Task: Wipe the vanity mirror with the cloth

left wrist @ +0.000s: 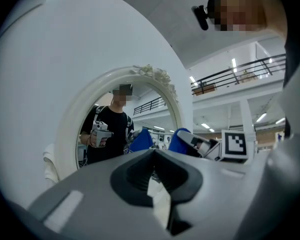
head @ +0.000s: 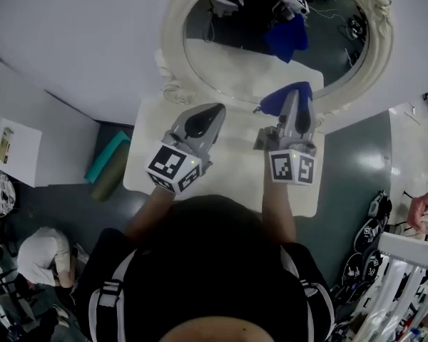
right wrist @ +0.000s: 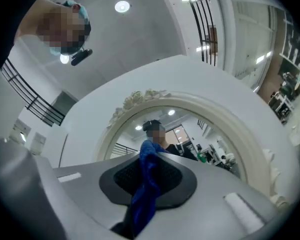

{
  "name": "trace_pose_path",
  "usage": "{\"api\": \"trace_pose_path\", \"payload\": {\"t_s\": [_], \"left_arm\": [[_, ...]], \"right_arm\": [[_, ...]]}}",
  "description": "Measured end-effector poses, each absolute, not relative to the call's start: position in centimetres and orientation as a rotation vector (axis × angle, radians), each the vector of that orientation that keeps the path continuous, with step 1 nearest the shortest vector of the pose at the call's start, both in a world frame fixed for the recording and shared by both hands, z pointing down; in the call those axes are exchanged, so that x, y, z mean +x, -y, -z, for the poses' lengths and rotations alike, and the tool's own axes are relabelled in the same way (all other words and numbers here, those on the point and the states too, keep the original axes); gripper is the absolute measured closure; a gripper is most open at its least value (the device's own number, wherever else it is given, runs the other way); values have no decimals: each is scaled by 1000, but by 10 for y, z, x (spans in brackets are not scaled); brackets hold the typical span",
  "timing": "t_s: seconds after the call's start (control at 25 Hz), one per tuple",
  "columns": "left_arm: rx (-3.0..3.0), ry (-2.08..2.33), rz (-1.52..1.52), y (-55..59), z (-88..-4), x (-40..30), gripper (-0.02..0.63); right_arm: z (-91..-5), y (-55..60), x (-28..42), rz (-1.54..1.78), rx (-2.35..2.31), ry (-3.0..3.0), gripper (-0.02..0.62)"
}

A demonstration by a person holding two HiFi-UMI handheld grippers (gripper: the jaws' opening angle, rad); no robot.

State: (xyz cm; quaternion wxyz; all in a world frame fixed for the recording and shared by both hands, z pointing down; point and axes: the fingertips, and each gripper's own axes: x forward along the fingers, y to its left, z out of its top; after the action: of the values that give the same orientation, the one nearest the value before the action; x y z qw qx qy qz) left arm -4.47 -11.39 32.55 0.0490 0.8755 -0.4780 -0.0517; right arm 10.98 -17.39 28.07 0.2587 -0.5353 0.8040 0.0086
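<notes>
An oval vanity mirror [head: 221,27] in an ornate white frame stands at the back of a white vanity table [head: 146,173]. My right gripper [head: 297,92] is shut on a blue cloth [head: 285,98], held just in front of the mirror's lower right rim; whether the cloth touches the glass is unclear. Between the right jaws the cloth [right wrist: 144,196] hangs down before the mirror [right wrist: 205,144]. My left gripper [head: 217,110] hovers over the tabletop left of it, shut with nothing held. From the left gripper [left wrist: 152,170] I see the mirror [left wrist: 115,134] and the cloth [left wrist: 179,136] to the right.
A teal rolled mat [head: 107,159] lies on the dark floor left of the table. A white shelf [head: 11,148] stands at far left, with a crouched person [head: 39,255] below it. Shoes [head: 374,223] and a white rack [head: 406,276] crowd the right side.
</notes>
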Motion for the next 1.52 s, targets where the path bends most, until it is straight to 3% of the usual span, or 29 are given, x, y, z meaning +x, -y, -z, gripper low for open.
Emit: {"api": "trace_pose_path", "payload": {"t_s": [0.36,0.96,1.52], "left_arm": [[2703,1405,98,119,-347,26,597],[2601,1594,43,148,-367,20,597],[2622,1506,93,186,-356,22,597]], "right_arm": [[-325,168,216,12,-1629,-2072,555],[-372,237,205,122,-1552,-2138,555],[-377,282,219,134,-1662,-2063,555]]}}
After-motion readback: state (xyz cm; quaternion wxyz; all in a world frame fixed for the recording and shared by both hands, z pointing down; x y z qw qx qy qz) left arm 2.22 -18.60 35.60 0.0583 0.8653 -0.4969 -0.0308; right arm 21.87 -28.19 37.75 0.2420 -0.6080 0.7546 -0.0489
